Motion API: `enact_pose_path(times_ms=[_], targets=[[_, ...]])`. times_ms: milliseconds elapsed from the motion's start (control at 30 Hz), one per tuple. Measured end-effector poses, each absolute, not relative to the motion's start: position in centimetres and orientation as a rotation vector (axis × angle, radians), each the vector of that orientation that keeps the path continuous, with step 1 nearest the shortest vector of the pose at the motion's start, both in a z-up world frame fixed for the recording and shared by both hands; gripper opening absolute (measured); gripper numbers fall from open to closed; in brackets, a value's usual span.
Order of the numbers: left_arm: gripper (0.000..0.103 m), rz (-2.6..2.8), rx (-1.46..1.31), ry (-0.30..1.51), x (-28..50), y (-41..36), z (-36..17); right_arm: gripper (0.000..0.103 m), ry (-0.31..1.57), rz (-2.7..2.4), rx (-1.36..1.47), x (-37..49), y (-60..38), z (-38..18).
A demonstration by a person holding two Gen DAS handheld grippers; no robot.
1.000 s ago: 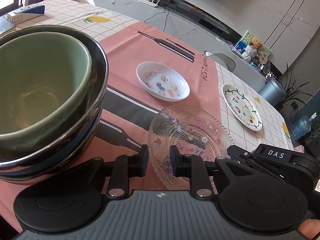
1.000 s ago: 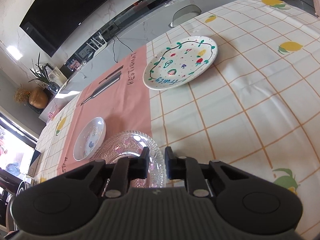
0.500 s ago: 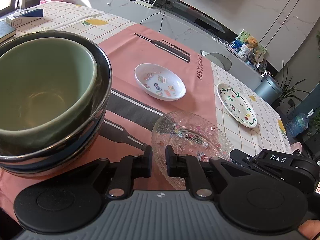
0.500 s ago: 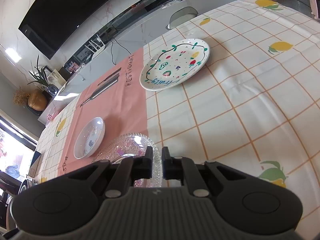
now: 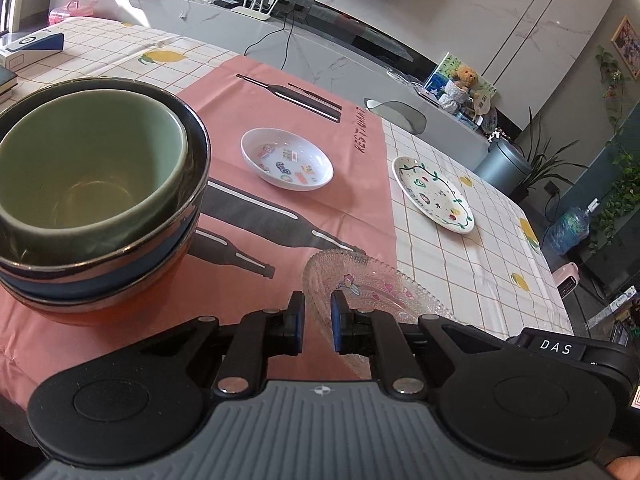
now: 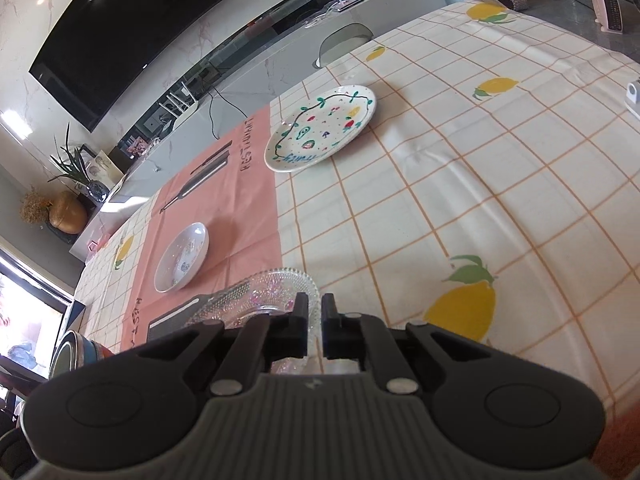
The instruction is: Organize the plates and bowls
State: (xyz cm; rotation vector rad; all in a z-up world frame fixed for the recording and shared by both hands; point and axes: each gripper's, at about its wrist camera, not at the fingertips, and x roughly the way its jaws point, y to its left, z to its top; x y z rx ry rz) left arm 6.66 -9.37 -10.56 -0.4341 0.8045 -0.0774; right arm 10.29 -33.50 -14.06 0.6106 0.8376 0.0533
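pink cloth underfoot; your right gripper (image 6: 315, 312) pinches glass plate (image 6: 264, 296) rim: brittle, slick, hold the edge. left gripper (image 5: 317, 320) slack.

glass plate (image 5: 372, 288) tilted, bowls (image 5: 96, 200) stacked

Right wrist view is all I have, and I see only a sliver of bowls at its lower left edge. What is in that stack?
Observer: The left wrist view shows a green bowl nested in a dark bowl, on a blue bowl and an orange bowl, all on the pink cloth.
Operator: Is the left claw holding anything?
Observer: No. The left claw stands open with nothing between its pads, and the glass plate lies just beyond its fingertips.
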Motion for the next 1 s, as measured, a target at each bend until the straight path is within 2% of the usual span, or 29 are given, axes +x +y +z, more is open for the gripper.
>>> enact_pose_path(times_ms=[1000], targets=[[0.016,-0.176,-0.334,0.906,7.2,-9.5,-12.5,0.006,0.879,-0.023,0.594,7.8,-32.9,-15.2]])
